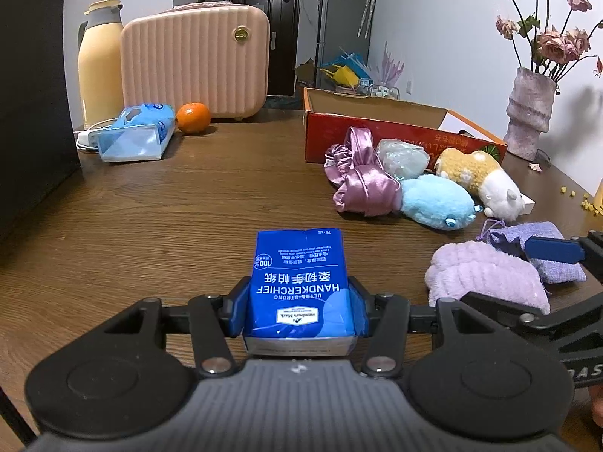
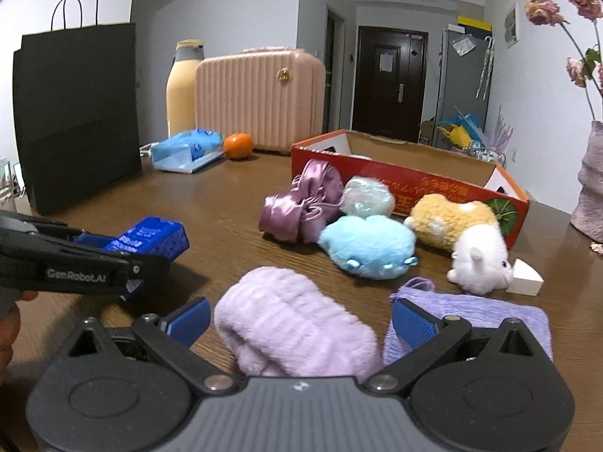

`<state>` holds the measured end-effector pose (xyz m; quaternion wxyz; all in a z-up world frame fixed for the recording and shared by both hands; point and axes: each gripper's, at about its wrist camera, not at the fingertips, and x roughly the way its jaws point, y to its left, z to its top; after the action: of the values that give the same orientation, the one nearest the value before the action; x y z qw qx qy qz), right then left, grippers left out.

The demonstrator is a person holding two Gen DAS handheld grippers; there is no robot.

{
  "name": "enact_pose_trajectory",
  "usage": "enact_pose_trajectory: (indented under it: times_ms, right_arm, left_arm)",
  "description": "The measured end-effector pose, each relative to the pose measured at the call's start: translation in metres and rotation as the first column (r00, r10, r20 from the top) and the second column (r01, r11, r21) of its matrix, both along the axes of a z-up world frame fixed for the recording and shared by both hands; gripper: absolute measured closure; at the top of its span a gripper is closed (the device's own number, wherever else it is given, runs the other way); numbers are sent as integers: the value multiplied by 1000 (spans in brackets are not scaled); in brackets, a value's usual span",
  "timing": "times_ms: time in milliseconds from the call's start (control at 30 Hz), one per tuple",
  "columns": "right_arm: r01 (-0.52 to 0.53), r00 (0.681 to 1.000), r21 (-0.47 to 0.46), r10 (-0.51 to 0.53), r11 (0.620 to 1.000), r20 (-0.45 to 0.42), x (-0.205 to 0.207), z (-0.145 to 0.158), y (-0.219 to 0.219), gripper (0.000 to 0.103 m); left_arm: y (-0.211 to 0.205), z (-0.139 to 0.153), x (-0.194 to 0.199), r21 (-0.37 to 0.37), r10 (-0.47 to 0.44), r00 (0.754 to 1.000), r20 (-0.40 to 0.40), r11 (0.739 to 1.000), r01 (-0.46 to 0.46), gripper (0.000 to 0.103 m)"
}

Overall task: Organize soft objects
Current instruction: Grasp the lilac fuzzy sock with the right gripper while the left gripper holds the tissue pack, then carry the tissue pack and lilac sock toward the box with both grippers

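Gripping the tissue pack [image 1: 299, 286] at lower centre, left gripper [image 1: 299, 310] is clamped on it. Right gripper [image 2: 301, 320] gapes wide around the lilac towel [image 2: 294, 327], lower centre; plush toys [image 2: 367, 245] sit beside the box [image 2: 414, 179].

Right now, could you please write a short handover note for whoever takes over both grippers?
Left gripper: shut on the blue handkerchief pack, held low over the table.
Right gripper: open, jaws either side of the fluffy lilac cloth; not gripped yet.
On the table in front of the red cardboard box: purple satin scrunchie, pale ball, blue plush, yellow-white plush, lilac knit pouch.
Done: nothing visibly in the box.
Left: apparently all the soft items.
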<state>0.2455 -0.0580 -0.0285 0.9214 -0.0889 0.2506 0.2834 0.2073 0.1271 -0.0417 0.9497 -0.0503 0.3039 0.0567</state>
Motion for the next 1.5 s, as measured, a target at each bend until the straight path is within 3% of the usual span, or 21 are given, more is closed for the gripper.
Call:
enact_pose_trajectory:
  times_ms: [433,633,767,967,1300,1500]
  right_arm:
    - [-1,997,-32,-2,999,-83,22,-12,26,10]
    - [-9,997,-33,7,999,-80,22,-12,28,23]
    - [-25,997,-25,23,999,-80,21,-12,28,43]
    - [-31,997,0,31,1000,-72,20,-10,25,60]
    - [-38,998,33,40,999,-50,16,-4,20,72]
    - [-33,999,55,34,998,-26,14,3,15,74]
  left_arm:
    - [12,1,-6,-39,-7,1000,19,999,8,51]
    - [13,2,-8,-54,-7,1000,30,998,9,51]
    - [13,3,-8,-52,-9,999,31,999,11,51]
    - [13,3,-8,-48,-4,1000,23,999,5,51]
    - [9,2,-5,-31,1,1000,18,1000,0,50]
    - [6,6,-6,-26,-1,999,36,1000,2,51]
